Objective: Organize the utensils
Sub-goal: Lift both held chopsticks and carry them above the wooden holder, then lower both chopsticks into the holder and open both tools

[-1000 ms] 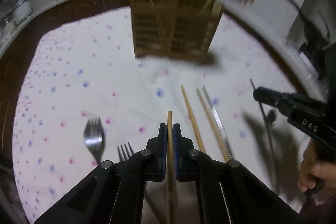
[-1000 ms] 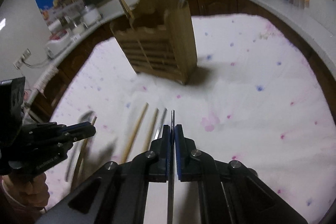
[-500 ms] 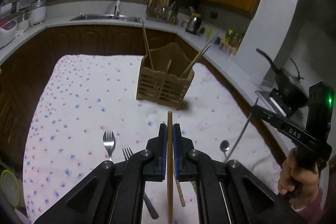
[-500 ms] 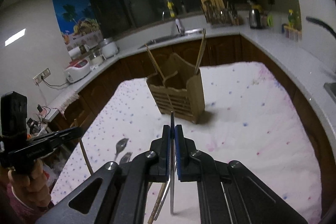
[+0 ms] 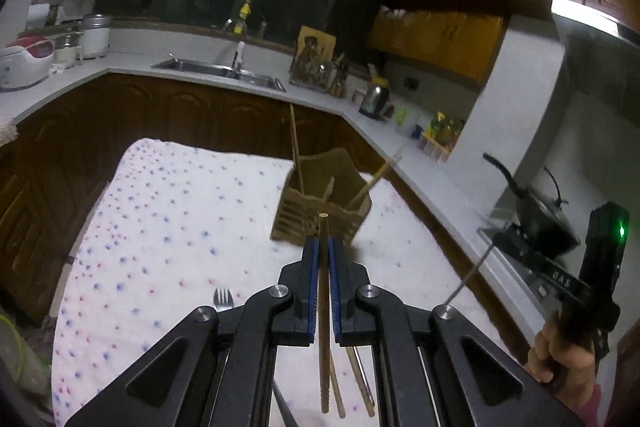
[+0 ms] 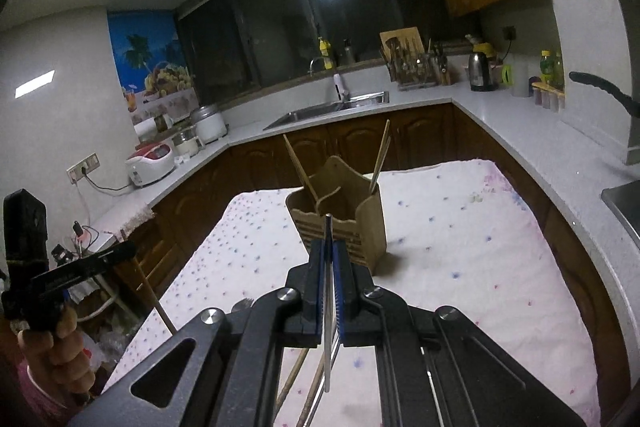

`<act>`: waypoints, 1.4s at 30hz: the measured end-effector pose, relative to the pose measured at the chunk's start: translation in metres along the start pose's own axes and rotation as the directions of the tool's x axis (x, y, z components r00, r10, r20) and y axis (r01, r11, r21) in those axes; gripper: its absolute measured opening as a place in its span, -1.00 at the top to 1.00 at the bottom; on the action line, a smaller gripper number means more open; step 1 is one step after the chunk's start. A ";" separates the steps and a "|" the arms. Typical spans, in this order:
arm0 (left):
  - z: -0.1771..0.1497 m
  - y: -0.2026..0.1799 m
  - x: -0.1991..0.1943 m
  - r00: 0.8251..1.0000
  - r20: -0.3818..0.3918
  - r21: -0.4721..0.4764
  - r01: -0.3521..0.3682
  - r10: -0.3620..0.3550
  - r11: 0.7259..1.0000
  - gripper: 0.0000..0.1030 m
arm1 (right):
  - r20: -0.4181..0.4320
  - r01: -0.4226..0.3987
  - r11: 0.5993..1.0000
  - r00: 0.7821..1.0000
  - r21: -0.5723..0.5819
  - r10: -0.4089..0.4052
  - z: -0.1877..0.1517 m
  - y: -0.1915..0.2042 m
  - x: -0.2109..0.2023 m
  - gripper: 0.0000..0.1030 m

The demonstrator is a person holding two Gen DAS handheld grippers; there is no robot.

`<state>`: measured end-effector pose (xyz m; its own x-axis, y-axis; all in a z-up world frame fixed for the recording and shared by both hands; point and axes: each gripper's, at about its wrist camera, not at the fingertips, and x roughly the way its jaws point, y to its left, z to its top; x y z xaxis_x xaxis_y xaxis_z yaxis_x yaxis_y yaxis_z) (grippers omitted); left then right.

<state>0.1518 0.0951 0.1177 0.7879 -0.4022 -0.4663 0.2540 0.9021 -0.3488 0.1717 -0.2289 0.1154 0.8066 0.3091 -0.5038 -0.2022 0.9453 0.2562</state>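
Two utensils are in hand: the left gripper (image 5: pixel 323 251) has its jaws pinching a wooden chopstick (image 5: pixel 323 307), the right gripper (image 6: pixel 329 259) has its jaws pinching a metal chopstick (image 6: pixel 328 327). Both hang clear above the cloth-covered surface (image 5: pixel 168 219), short of the wooden holder (image 6: pixel 340 223), which already contains chopsticks. Recommended: bring each stick upright over one compartment, lower the tip inside before releasing, one hand at a time, avoiding the leaning sticks. A fork (image 5: pixel 222 299) and further chopsticks (image 5: pixel 360 383) remain lying on the cloth.
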 end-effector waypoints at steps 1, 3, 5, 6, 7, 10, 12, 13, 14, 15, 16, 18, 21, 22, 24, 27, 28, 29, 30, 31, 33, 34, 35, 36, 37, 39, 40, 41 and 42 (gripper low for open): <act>0.001 0.002 -0.001 1.000 0.013 -0.005 -0.003 0.003 1.000 0.94 | 0.003 0.000 1.000 1.000 0.001 0.000 0.000 0.000 0.000 0.91; 0.005 0.004 -0.001 0.999 0.036 -0.015 -0.007 0.007 1.000 0.94 | 0.015 -0.001 1.000 1.000 0.003 0.001 0.003 0.001 0.000 0.91; 0.009 0.008 -0.003 0.998 0.069 -0.027 -0.011 0.013 1.000 0.94 | 0.023 -0.001 1.000 1.000 0.003 0.001 0.005 0.001 0.001 0.91; 0.011 0.009 -0.002 0.997 0.082 -0.030 -0.013 0.016 0.999 0.94 | 0.030 -0.002 1.000 1.000 0.004 0.002 0.007 0.001 0.002 0.91; 0.014 0.010 -0.002 0.995 0.098 -0.031 -0.015 0.018 0.999 0.94 | 0.033 -0.002 1.000 0.999 0.005 0.002 0.008 0.001 0.002 0.91; 0.019 0.012 -0.001 0.990 0.139 -0.035 -0.019 0.023 0.999 0.94 | 0.049 -0.004 1.000 0.999 0.006 0.004 0.017 0.000 0.007 0.91; 0.024 0.013 0.003 0.987 0.162 -0.039 -0.020 0.026 0.999 0.94 | 0.060 -0.002 1.000 0.998 0.005 0.001 0.022 -0.001 0.010 0.91; 0.026 0.015 0.005 0.985 0.173 -0.041 -0.018 0.025 0.999 0.94 | 0.068 -0.001 1.000 0.998 0.005 0.000 0.025 -0.002 0.013 0.91; 0.028 0.015 0.007 0.981 0.190 -0.043 -0.017 0.025 0.999 0.94 | 0.077 0.000 1.000 0.997 0.005 -0.001 0.029 -0.002 0.015 0.91; 0.030 0.016 0.010 0.980 0.199 -0.044 -0.017 0.025 0.999 0.94 | 0.086 0.001 1.000 0.996 0.005 -0.001 0.032 -0.003 0.016 0.91; 0.033 0.017 0.014 0.977 0.211 -0.047 -0.017 0.026 0.999 0.94 | 0.098 0.001 1.000 0.995 0.006 -0.002 0.038 -0.004 0.019 0.91; 0.037 0.020 0.023 0.973 0.232 -0.051 -0.010 0.021 0.999 0.94 | 0.119 0.004 1.000 0.993 0.008 -0.005 0.046 -0.005 0.024 0.91; 0.045 0.025 0.040 0.966 0.258 -0.062 -0.004 0.020 0.998 0.94 | 0.147 0.008 1.000 0.989 0.011 -0.009 0.061 -0.008 0.035 0.91; 0.048 0.026 0.047 0.964 0.267 -0.068 -0.003 0.021 0.998 0.94 | 0.151 0.008 1.000 0.988 0.012 -0.010 0.065 -0.009 0.038 0.91; 0.054 0.030 0.061 0.959 0.283 -0.074 0.001 0.020 0.997 0.94 | 0.164 0.012 1.000 0.986 0.012 -0.014 0.076 -0.012 0.049 0.91; 0.063 0.034 0.084 0.954 0.298 -0.081 0.013 0.012 0.997 0.94 | 0.184 0.018 1.000 0.983 0.010 -0.020 0.090 -0.018 0.063 0.91; 0.067 0.035 0.092 0.951 0.309 -0.086 0.016 0.011 0.996 0.94 | 0.190 0.020 1.000 0.982 0.012 -0.022 0.093 -0.019 0.066 0.91; 0.070 0.037 0.101 0.948 0.318 -0.089 0.018 0.011 0.996 0.94 | 0.201 0.021 1.000 0.979 0.019 -0.024 0.098 -0.022 0.071 0.91; 0.073 0.040 0.111 0.947 0.320 -0.091 0.017 0.013 0.996 0.94 | 0.209 0.019 0.999 0.978 0.027 -0.025 0.103 -0.026 0.076 0.91; 0.076 0.041 0.119 0.945 0.325 -0.093 0.012 0.019 0.996 0.94 | 0.214 0.020 0.999 0.977 0.032 -0.026 0.105 -0.027 0.079 0.91; 0.083 0.043 0.137 0.940 0.339 -0.091 0.001 0.030 0.996 0.94 | 0.225 0.019 0.999 0.974 0.043 -0.028 0.113 -0.032 0.090 0.91; 0.085 0.043 0.148 0.938 0.344 -0.091 -0.006 0.037 0.996 0.94 | 0.229 0.020 0.999 0.973 0.044 -0.029 0.116 -0.032 0.094 0.91; 0.087 0.044 0.160 0.936 0.349 -0.091 -0.012 0.043 0.996 0.94 | 0.234 0.022 0.999 0.972 0.044 -0.032 0.119 -0.033 0.099 0.91; 0.087 0.043 0.167 0.934 0.354 -0.092 -0.013 0.045 0.996 0.94 | 0.240 0.026 0.999 0.970 0.042 -0.035 0.121 -0.034 0.104 0.91; 0.088 0.043 0.177 0.932 0.358 -0.094 -0.014 0.047 0.995 0.94 | 0.244 0.029 0.999 0.969 0.038 -0.037 0.121 -0.034 0.108 0.91; 0.087 0.046 0.199 0.929 0.366 -0.103 -0.022 0.059 0.994 0.94 | 0.244 0.041 0.999 0.969 0.028 -0.046 0.119 -0.034 0.120 0.91; 0.087 0.047 0.208 0.923 0.380 -0.109 -0.027 0.067 0.994 0.94 | 0.244 0.044 0.999 0.969 0.025 -0.048 0.117 -0.033 0.124 0.91; 0.084 0.050 0.223 0.923 0.377 -0.120 -0.031 0.074 0.992 0.94 | 0.245 0.051 0.998 0.968 0.021 -0.054 0.114 -0.034 0.128 0.91; 0.082 0.050 0.230 0.924 0.373 -0.127 -0.037 0.082 0.991 0.94 | 0.244 0.058 0.998 0.968 0.018 -0.060 0.111 -0.034 0.133 0.91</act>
<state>0.3921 0.0604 0.0598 0.9584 -0.2393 -0.1559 0.1518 0.8892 -0.4316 0.3475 -0.2316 0.1314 0.9284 0.2165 -0.3019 -0.1453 0.9595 0.2413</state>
